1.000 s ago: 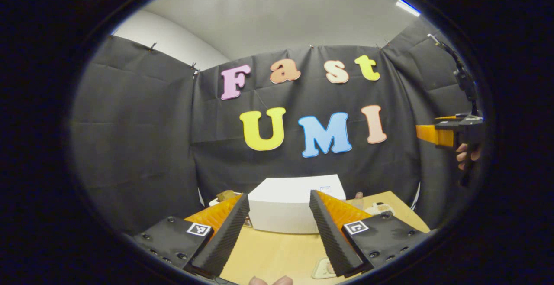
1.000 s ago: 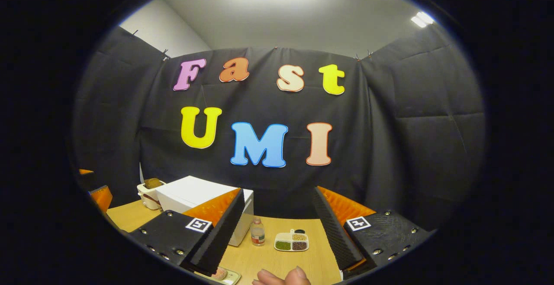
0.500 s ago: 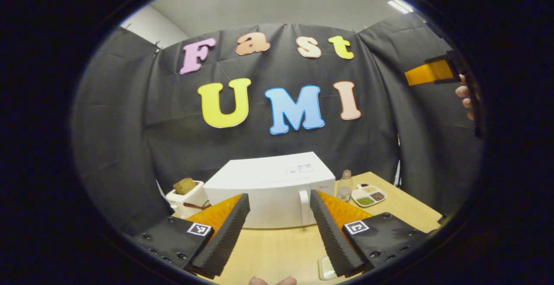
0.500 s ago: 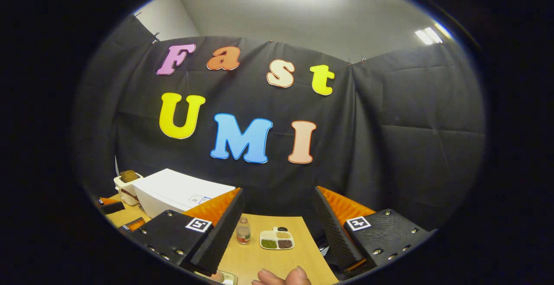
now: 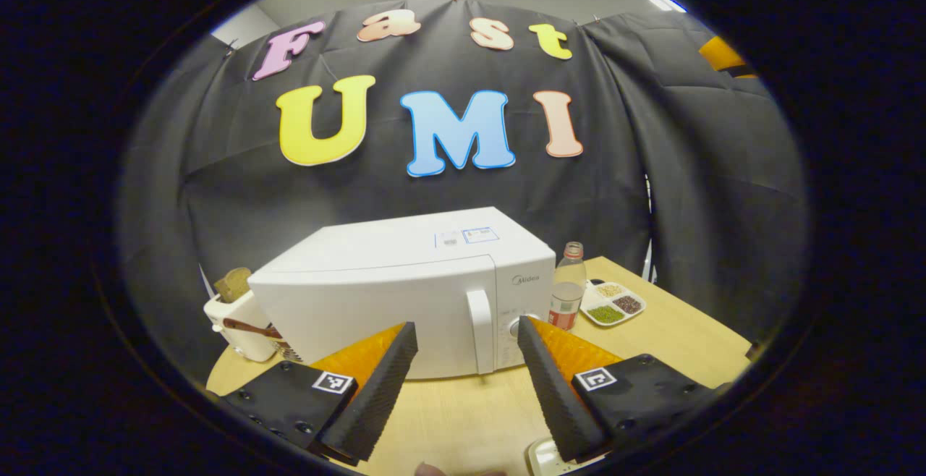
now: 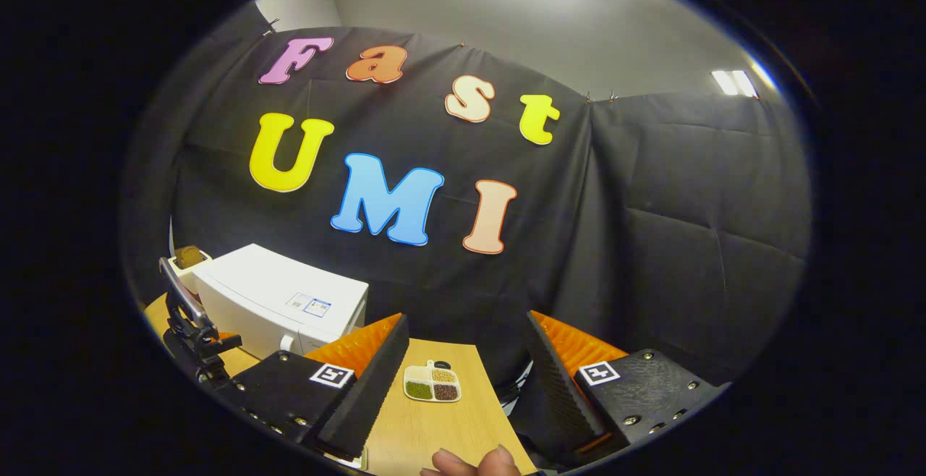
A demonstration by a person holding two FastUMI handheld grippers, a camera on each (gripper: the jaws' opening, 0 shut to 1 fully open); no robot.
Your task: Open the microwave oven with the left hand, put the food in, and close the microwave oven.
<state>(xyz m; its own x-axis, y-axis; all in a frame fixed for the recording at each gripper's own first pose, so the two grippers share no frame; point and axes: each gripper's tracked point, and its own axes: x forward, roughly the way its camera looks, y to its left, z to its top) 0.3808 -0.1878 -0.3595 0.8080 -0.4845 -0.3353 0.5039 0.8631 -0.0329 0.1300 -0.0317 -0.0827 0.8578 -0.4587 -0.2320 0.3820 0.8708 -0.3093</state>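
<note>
**Both grippers wide apart, microwave door shut**

In the left gripper view, the left gripper (image 5: pixel 466 382) hangs above the wooden table (image 5: pixel 463 418) with its two fingers spread wide and nothing between them. Straight beyond the gap stands the white microwave (image 5: pixel 405 295), upright on the table with its door closed. The vertical door handle (image 5: pixel 480 322) sits just past the fingertips, a little right of centre, apart from both fingers. To the right of the handle is the control panel with a round knob (image 5: pixel 515 328), partly hidden behind the right finger.

Left of the microwave, just beside it, is a white toaster (image 5: pixel 235 317) with a slice of bread (image 5: pixel 231 284) sticking out of its top. On the microwave's right stands a clear bottle (image 5: pixel 568 288), and next to that a small divided tray of beans (image 5: pixel 611 304). At the bottom edge, under the right finger, a pale dish (image 5: pixel 544 458) peeks out; what it holds cannot be made out.

In the right gripper view, the right gripper (image 6: pixel 463 382) is also held with its fingers well apart and empty, over the right end of the table. A fingertip (image 6: pixel 470 461) of the holding hand shows at the bottom. The divided tray lies between the fingers, farther off. The microwave stands to the left, its top facing the camera.
</note>
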